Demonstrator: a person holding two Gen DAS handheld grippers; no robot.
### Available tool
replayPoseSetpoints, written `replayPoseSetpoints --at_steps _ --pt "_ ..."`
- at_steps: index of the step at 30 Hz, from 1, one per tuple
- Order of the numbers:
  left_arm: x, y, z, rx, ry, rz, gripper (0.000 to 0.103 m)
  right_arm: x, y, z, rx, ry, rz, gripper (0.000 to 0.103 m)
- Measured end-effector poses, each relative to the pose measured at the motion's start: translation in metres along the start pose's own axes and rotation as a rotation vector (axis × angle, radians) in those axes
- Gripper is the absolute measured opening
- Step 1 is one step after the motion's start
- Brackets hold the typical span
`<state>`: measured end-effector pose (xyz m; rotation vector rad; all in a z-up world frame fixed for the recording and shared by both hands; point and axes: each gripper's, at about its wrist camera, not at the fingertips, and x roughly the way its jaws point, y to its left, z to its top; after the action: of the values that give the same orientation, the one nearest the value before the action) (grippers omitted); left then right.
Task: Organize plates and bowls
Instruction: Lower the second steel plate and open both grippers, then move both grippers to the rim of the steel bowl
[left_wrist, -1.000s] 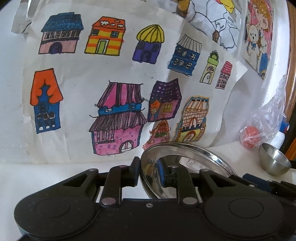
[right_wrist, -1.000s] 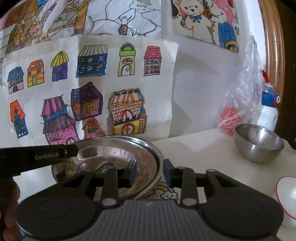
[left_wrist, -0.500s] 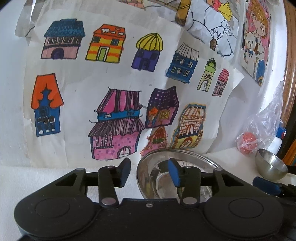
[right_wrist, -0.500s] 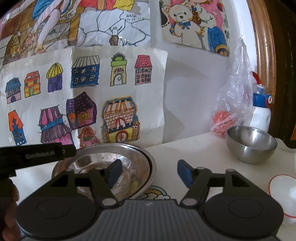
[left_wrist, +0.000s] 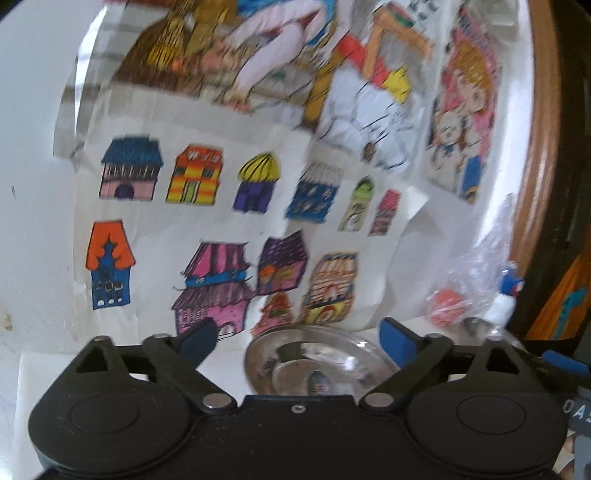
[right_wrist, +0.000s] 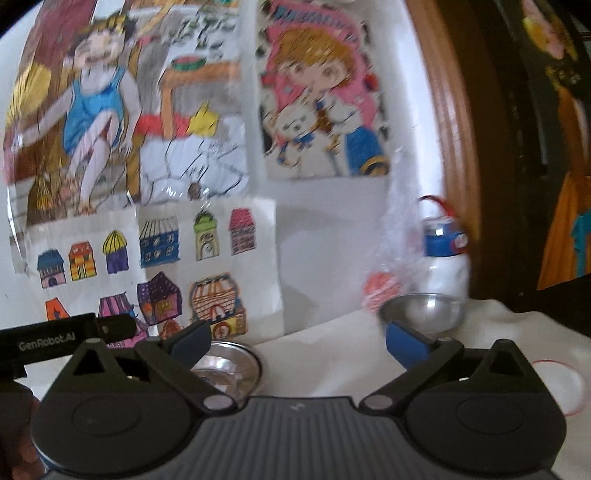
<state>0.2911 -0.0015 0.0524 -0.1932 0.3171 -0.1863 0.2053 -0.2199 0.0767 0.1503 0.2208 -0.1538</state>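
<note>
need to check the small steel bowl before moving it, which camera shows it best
The right wrist view. There the small steel bowl sits in open sight on the white table, rim and inside visible, though blurred. In the left wrist view only a sliver of it peeks out behind the left tool's linkage.

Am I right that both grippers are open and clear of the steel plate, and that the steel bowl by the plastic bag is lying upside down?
Not quite: the steel bowl stands right way up, its hollow showing in the right wrist view. Both grippers' jaws are indeed opening, clear of the steel plate.
</note>
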Motion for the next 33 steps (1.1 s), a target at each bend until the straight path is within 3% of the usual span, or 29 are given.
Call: replayPoseSetpoints --at_steps 7,13,23,33 --pt "-0.039 -0.036 -0.001 0.056 -0.025 -0.08 0.102 -0.062 -0.05 -0.006 -0.008 -0.022 -0.056 0.103" --pt "-0.054 -0.075 -0.017 0.102 0.022 -0.169 0.102 -0.095 -0.098 -0.023 -0.041 0.008 -0.133 0.103" --pt "-0.046 -0.156 -0.058 0.228 0.138 -0.241 0.102 -0.122 -0.164 -0.063 -0.029 0.067 -0.234 0.103" --pt "-0.031 -0.219 -0.082 0.34 0.177 -0.257 0.102 -0.137 -0.228 -0.08 0.07 0.095 -0.297 0.103"
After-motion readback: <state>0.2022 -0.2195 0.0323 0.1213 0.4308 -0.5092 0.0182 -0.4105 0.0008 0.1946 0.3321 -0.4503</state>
